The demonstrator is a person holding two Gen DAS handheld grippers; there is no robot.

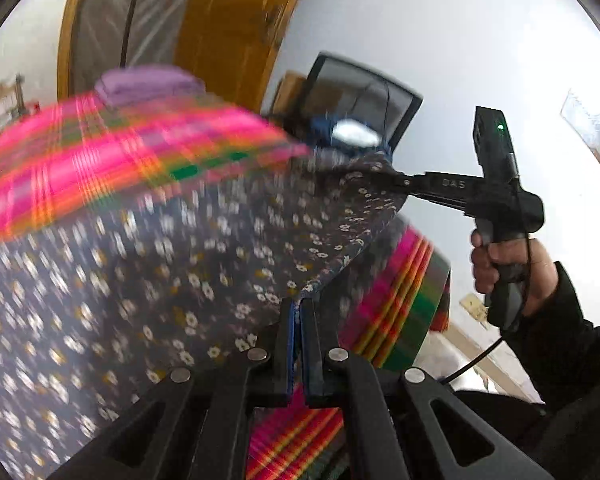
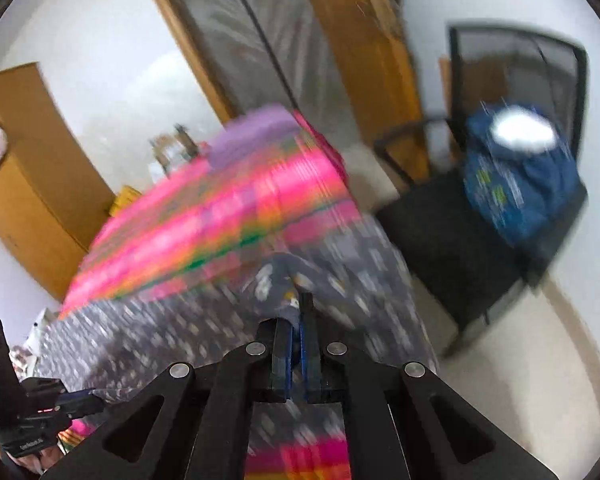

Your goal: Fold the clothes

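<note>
The left gripper (image 1: 300,308) is closed tight on one edge of a dark grey garment of thin cloth printed with small white and yellow flowers (image 1: 148,280), the fabric pinched between its blue-lined pads. The right gripper (image 1: 396,180), seen from the left wrist camera as a black pistol-grip tool held in a person's hand (image 1: 500,264) with a dark sleeve, is likewise clamped on another corner of the same cloth; its own camera shows the hem nipped between its fingertips (image 2: 298,304).

Held at two points apart, the floral garment hangs stretched between the grippers, lifted off a bed or table covered in a bright pink, orange and green plaid blanket (image 1: 100,160). That spread probably serves to pull the cloth flat so it can be laid down square for a fold. Both views are heavily blurred.

A folded purple cloth (image 2: 256,132) lies at the far end of the plaid surface. A black mesh-backed chair (image 2: 516,92) beside it carries a blue bundle (image 2: 520,192).
</note>
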